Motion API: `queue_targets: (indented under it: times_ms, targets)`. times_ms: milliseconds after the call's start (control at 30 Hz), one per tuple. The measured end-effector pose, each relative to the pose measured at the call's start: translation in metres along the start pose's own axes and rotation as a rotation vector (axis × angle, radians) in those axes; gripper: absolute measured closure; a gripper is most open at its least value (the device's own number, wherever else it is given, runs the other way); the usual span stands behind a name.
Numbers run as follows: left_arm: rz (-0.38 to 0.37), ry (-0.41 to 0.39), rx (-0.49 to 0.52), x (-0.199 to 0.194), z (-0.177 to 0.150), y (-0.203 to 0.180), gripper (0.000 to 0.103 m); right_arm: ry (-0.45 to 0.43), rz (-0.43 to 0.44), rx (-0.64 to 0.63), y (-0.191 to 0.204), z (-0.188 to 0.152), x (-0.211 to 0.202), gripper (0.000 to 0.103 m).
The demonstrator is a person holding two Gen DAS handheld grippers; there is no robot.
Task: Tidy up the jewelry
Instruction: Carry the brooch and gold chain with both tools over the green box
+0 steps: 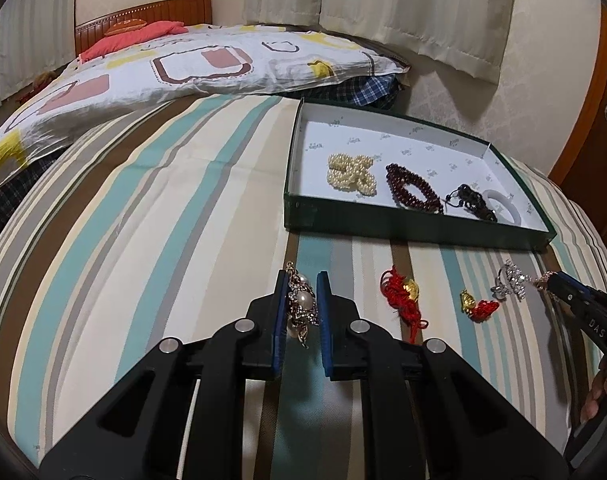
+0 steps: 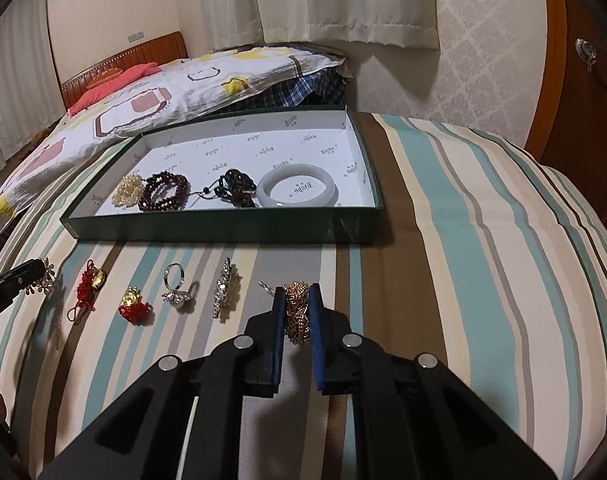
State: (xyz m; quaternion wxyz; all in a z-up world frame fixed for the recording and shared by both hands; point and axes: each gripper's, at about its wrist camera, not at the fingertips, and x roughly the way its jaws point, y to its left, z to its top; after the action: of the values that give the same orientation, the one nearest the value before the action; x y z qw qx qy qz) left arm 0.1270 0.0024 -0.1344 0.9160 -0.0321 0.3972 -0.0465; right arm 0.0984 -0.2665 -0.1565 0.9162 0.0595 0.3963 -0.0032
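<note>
1. My left gripper (image 1: pixel 301 304) is clamped on a pearl brooch (image 1: pixel 302 307), down on the striped sheet (image 1: pixel 143 208).
2. My right gripper (image 2: pixel 297 312) is clamped on a gold chain (image 2: pixel 296 312), also on the sheet.
3. Between the two, loose in a row: two red-cord charms (image 2: pixel 89 286) (image 2: pixel 133 305), a ring (image 2: pixel 175 288), a crystal clip (image 2: pixel 224 292).
4. Green box (image 2: pixel 223 230) sits just past that row, open.
5. Inside, along its near wall: pearl strand (image 2: pixel 126 190), garnet beads (image 2: pixel 163 192), dark beads (image 2: pixel 233 190), jade bangle (image 2: pixel 296 190).
6. Patterned quilt (image 1: pixel 163 64) beyond the box.
</note>
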Motion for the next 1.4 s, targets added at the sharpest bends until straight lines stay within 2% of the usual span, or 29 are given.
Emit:
queue_targets:
  times_ms: [400,633,800,1100,1233,1400]
  targets:
    - [-0.052,-0.100,0.003,-0.040,0.025,-0.010,0.089,-0.090,0.035,0.016,0.002,0.020,-0.031,0.091]
    - [-0.093,-0.196,0.028,-0.063,0.056,-0.026,0.089,-0.168,0.059,0.014,0.006,0.046,-0.048,0.091]
    - [-0.112,-0.258,0.038,-0.064,0.084,-0.035,0.089,-0.226,0.073,0.011,0.007,0.072,-0.052,0.091]
    - [-0.118,-0.331,0.046,-0.031,0.135,-0.049,0.089,-0.297,0.060,0.011,0.001,0.114,-0.029,0.091]
    - [-0.107,-0.315,0.043,0.001,0.150,-0.055,0.089,-0.303,0.062,0.016,-0.003,0.131,-0.005,0.091]
    - [-0.082,-0.260,0.035,0.046,0.160,-0.060,0.089,-0.265,0.058,0.021,-0.008,0.138,0.032,0.091]
